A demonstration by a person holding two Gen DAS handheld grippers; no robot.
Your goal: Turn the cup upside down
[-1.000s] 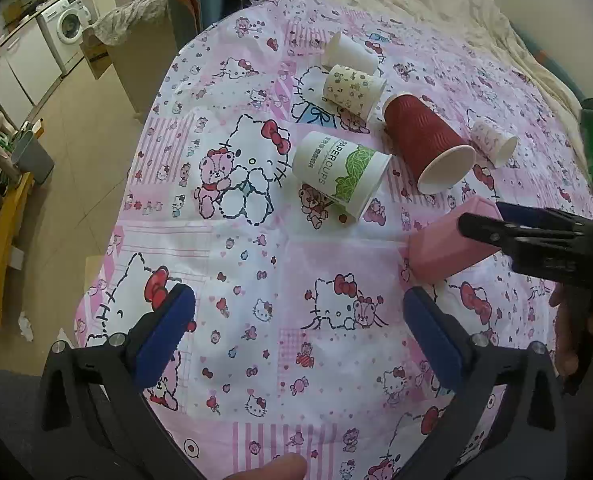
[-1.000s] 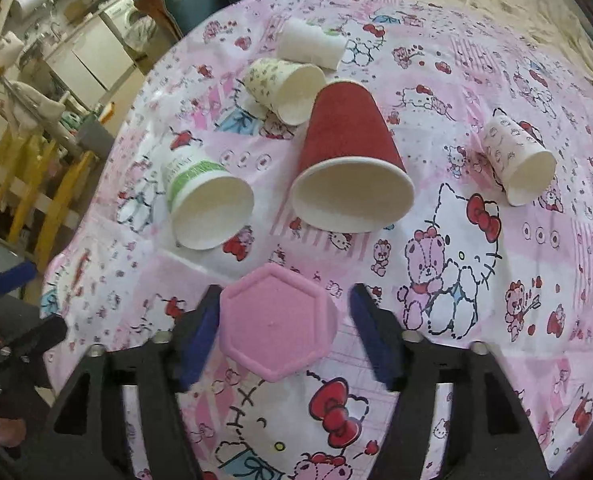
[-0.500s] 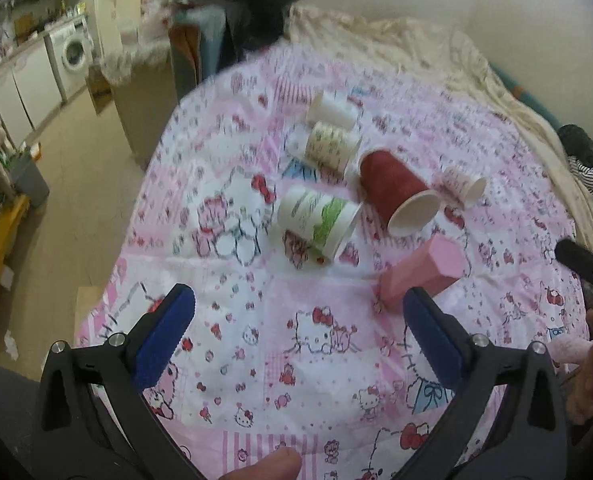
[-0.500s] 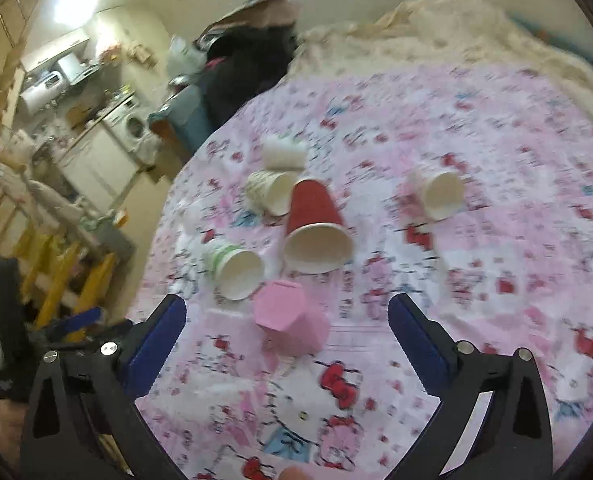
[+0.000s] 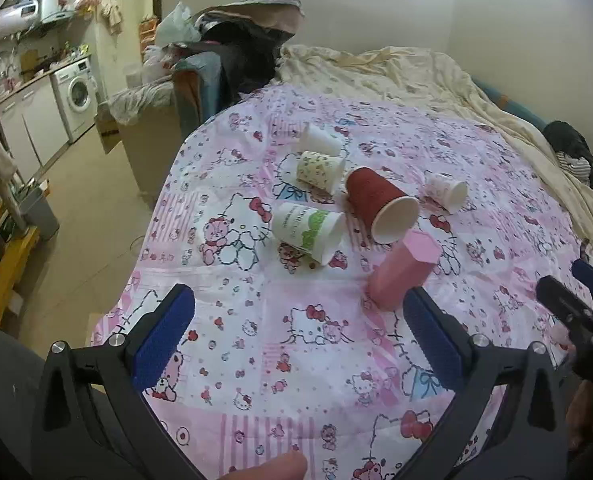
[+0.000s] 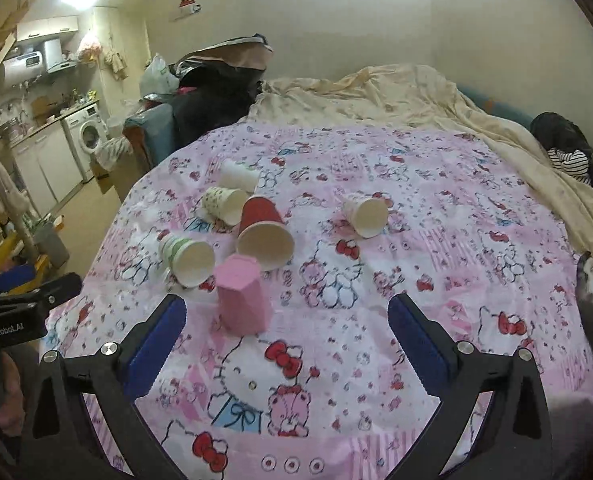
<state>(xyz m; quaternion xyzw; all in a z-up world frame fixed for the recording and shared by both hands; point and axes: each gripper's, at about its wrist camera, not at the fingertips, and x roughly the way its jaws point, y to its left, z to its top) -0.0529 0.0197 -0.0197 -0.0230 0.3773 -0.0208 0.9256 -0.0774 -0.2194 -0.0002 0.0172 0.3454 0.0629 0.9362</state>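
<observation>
Bed with pink cartoon-print sheet (image 6: 436, 264): pink hexagonal plastic cup (image 6: 241, 300) now stands mouth-down, released. Your right gripper (image 6: 286, 344) has backed off, jaws wide, empty; left gripper (image 5: 296, 340) likewise. Flip looks done.

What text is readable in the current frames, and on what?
"GenRobot.AI": white print on the left gripper's black body, right wrist view.
Grey lettering on the green-and-white paper cup: too blurred to read.
Pink cup, red cup and the other cups: no legible text.
</observation>
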